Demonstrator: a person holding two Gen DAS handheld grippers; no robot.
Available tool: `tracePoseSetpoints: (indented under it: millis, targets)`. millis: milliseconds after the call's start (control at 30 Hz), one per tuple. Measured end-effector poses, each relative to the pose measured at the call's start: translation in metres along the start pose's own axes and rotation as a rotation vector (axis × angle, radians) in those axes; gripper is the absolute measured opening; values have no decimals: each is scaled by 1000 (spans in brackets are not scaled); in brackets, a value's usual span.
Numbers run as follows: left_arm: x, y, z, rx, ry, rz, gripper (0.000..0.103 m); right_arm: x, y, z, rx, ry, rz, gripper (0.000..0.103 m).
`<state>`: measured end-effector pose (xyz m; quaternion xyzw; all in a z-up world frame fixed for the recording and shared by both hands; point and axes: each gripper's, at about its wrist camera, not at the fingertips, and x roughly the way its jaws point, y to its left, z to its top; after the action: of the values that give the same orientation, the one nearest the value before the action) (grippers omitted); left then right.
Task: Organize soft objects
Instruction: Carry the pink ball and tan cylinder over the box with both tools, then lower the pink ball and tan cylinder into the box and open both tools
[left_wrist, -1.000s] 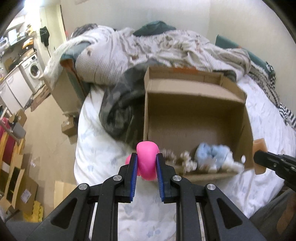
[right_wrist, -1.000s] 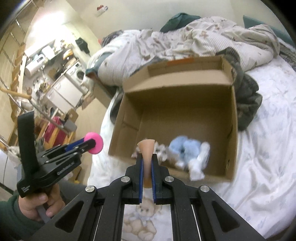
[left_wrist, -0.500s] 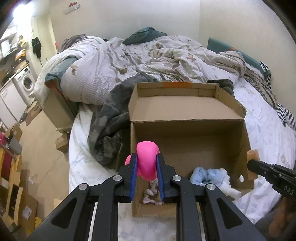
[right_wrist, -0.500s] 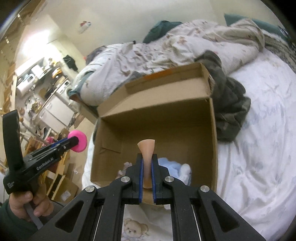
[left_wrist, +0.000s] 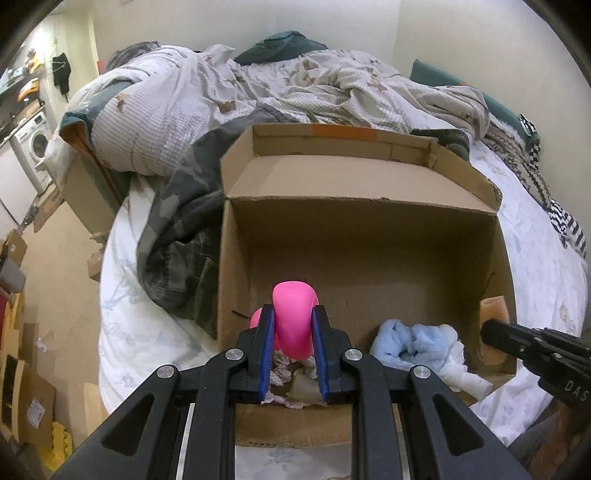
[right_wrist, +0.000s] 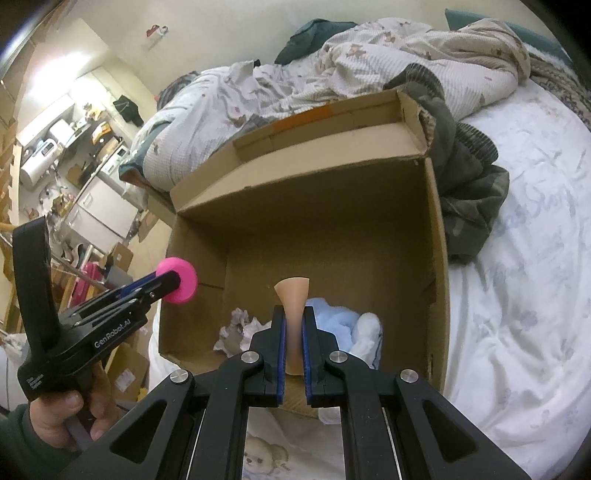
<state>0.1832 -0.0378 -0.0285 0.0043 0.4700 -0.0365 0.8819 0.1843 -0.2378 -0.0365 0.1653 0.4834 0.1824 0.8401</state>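
An open cardboard box (left_wrist: 354, 229) lies on the bed, also in the right wrist view (right_wrist: 306, 206). My left gripper (left_wrist: 293, 332) is shut on a pink soft object (left_wrist: 293, 317), held over the box's near left corner; it shows in the right wrist view (right_wrist: 179, 280). My right gripper (right_wrist: 293, 332) is shut on a tan soft object (right_wrist: 293, 295), held over the box's near edge; it shows in the left wrist view (left_wrist: 493, 314). Inside the box lie a light blue plush (left_wrist: 413, 343) and a crumpled pale cloth (right_wrist: 240, 328).
A rumpled quilt (left_wrist: 258, 92) and a dark camouflage garment (left_wrist: 177, 240) lie behind and left of the box. The white bed sheet (right_wrist: 517, 295) spreads to the right. Left of the bed are floor, cardboard boxes (left_wrist: 22, 387) and a washing machine (left_wrist: 37, 147).
Both grippers have moved forward and closer to the box, which now looks larger. The pink object and the tan object are now over the box's near edge.
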Motion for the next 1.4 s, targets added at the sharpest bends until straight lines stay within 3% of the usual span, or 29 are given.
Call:
tracePoseSetpoints:
  millis: [967, 1067, 1133, 1167, 1300, 1367, 1400]
  targets:
    - [17, -3, -10, 0, 60, -11, 18, 21, -2, -4, 9, 73, -41, 10]
    - [17, -4, -10, 2, 69, -12, 30, 22, -4, -3, 19, 76, -43, 10]
    - [16, -5, -10, 1, 67, -5, 51, 23, -4, -2, 23, 76, -43, 11]
    - [15, -5, -10, 0, 61, -3, 54, 23, -5, -2, 25, 76, -40, 12]
    - [12, -5, -8, -4, 49, -6, 59, 21, -6, -3, 30, 68, -38, 22]
    - [12, -5, -8, -3, 48, 9, 60, 21, -8, -2, 41, 64, -39, 31]
    - [12, -4, -8, -3, 48, 15, 60, 20, -9, -1, 49, 60, -41, 50]
